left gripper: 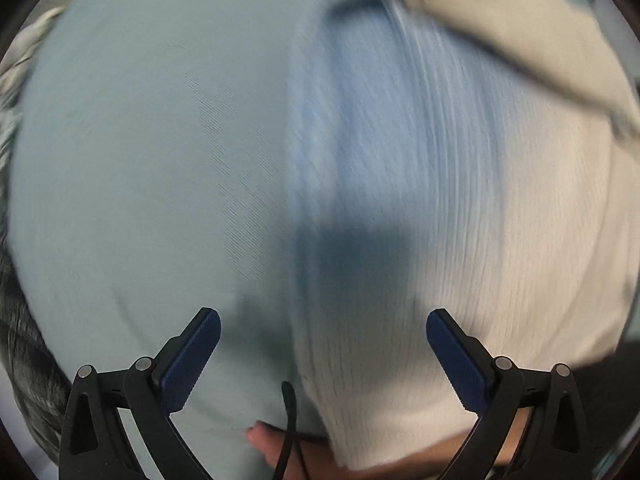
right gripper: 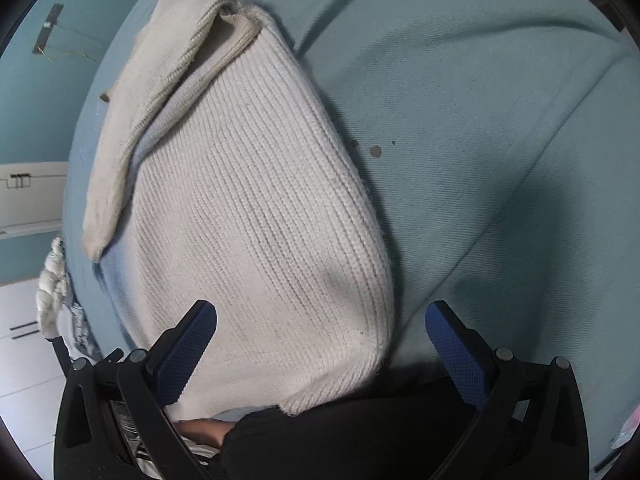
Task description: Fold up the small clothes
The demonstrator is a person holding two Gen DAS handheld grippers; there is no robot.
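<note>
A cream-white ribbed knit sweater (right gripper: 256,216) is lying folded into a long, narrow bundle on a pale teal cloth surface (right gripper: 480,100), running from the near edge away toward the upper left in the right wrist view. One sleeve (right gripper: 132,128) is lying doubled back along its left side, its cuff end resting near the middle of that side. In the left wrist view the sweater (left gripper: 460,240) is looking blurred and is taking up the right half.

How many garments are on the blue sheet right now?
1 that I can make out: a cream knit sweater lying on the blue sheet, its sleeve folded over its left edge. Both grippers are open above its near hem. Others may lie out of view.
</note>
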